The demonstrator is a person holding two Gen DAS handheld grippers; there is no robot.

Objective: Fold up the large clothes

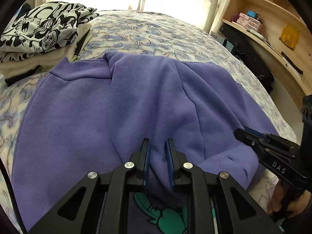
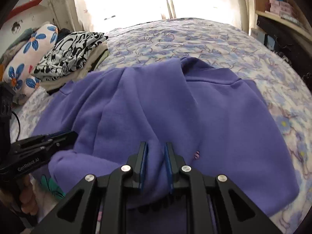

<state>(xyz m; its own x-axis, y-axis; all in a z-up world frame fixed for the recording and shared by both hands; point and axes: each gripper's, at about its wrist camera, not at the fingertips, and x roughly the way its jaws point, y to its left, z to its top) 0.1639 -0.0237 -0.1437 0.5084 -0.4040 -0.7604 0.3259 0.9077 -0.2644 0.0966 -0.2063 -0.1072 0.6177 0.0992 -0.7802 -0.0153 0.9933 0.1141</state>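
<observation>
At the bottom centre of the left wrist view the left gripper (image 1: 157, 163) had its fingers (image 1: 145, 156) nearly closed, with a ridge of purple cloth pinched between them; at the bottom centre of the right wrist view the right gripper (image 2: 155, 165) held a similar bunch of the near edge in the same narrow grip. The purple sweatshirt (image 1: 120, 107) filled the middle of both frames, lying on the bed (image 1: 156, 33), with a teal print (image 1: 163, 214) showing beneath the lifted layer at the bottom. A sleeve or side panel lay folded across the body, and the ribbed hem (image 1: 83, 70) sat at the far left edge, so the lengthwise folds looked done and the crosswise fold seemed under way. Farther off, in the upper left, a stack of folded clothes (image 1: 44, 31) suggested earlier garments were finished.
</observation>
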